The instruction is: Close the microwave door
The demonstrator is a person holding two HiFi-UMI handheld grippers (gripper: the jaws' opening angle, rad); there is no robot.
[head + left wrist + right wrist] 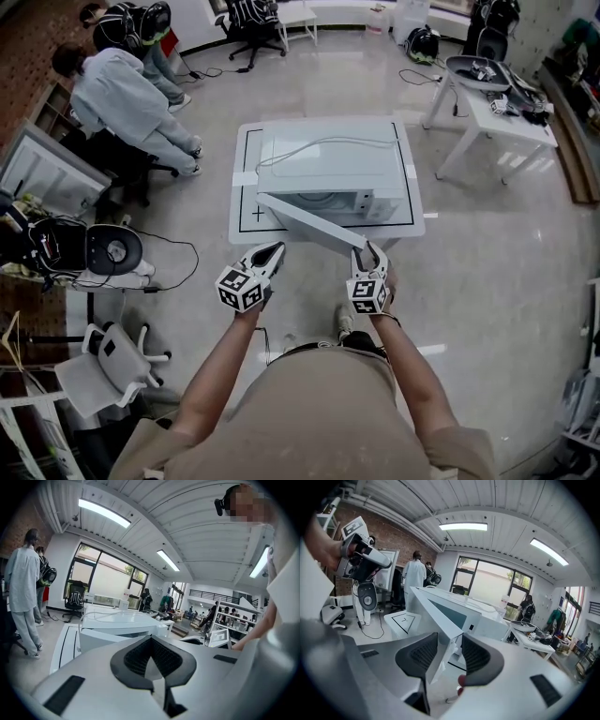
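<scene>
Right gripper (367, 251) unclenched astride open microwave door (305, 221) edge, left gripper (265, 255) clenched empty: closing barely begun, steady inward push judged next.

Your stock: grippers, two (left gripper (272, 251), right gripper (370, 251)); microwave (328, 164), one; door (305, 225), one; tables, two (near table (246, 220), far table (511, 127)).

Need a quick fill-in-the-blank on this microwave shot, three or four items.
The microwave sits on a white ___.
Its door stands ___.
The right gripper has its open jaws astride the door's free ___.
The left gripper, jaws together, holds ___.
Missing: table; open; edge; nothing.
</scene>
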